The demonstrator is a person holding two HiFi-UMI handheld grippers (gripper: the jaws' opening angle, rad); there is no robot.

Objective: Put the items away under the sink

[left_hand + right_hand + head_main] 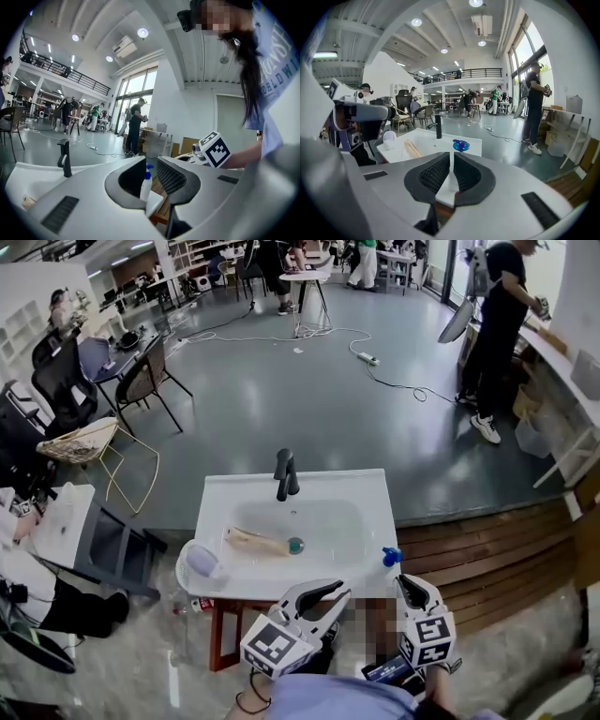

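A white sink (361,488) with a black tap (285,474) is seen just ahead, its top serving as the worktop. A long beige roll (255,541) is laid in the basin; it is judged light and perhaps soft, best taken across its middle. A pale cup (204,564) is seen at the left front corner. A small spray bottle (391,557) is stood at the right front corner; it is judged light, slick and easily toppled, so its body is favoured. The left hand-held gripper (151,164) is held narrowly apart and empty; the right hand-held gripper (451,157) is closed on nothing.
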